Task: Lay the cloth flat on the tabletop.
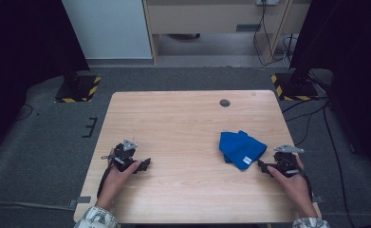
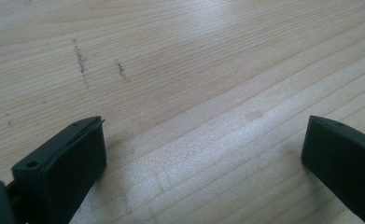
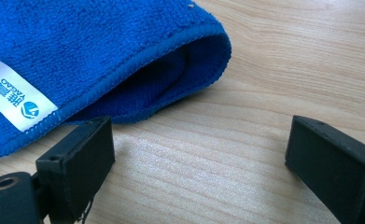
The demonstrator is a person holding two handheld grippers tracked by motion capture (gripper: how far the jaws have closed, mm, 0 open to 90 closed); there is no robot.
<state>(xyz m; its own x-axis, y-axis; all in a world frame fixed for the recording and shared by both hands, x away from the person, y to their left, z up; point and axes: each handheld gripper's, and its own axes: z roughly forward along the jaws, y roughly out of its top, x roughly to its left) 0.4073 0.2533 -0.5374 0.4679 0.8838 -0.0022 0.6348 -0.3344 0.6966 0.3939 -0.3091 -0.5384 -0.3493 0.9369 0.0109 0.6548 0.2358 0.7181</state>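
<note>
Here, high view: a folded blue cloth (image 1: pixel 241 148) is seen lying on the right half of the wooden surface (image 1: pixel 183 123), well clear of its edges.
High view, right tongs (image 1: pixel 264 166): held low in the person's right hand, just beside the cloth's near right corner, apart from it.
High view, left tongs (image 1: pixel 144 165): rested on the surface at the left, well apart from the cloth.
Left gripper view: the left tongs (image 2: pixel 203 154) are shown spread wide over bare wood grain (image 2: pixel 194 70), nothing between the jaws.
Right gripper view: the right tongs (image 3: pixel 201 154) are shown spread wide and empty; the cloth (image 3: pixel 101 51) lies just ahead, its hemmed fold gaping in a small pocket, a white label (image 3: pixel 17 95) sewn near the edge.
Step in hand, judged: an approach to the cloth's nearest edge.
Advice: the lower jaw is best slid flat along the surface under the open hem, so that one layer is pinched rather than the whole fold; closure is best delayed until fabric sits fully between the pads.
</note>
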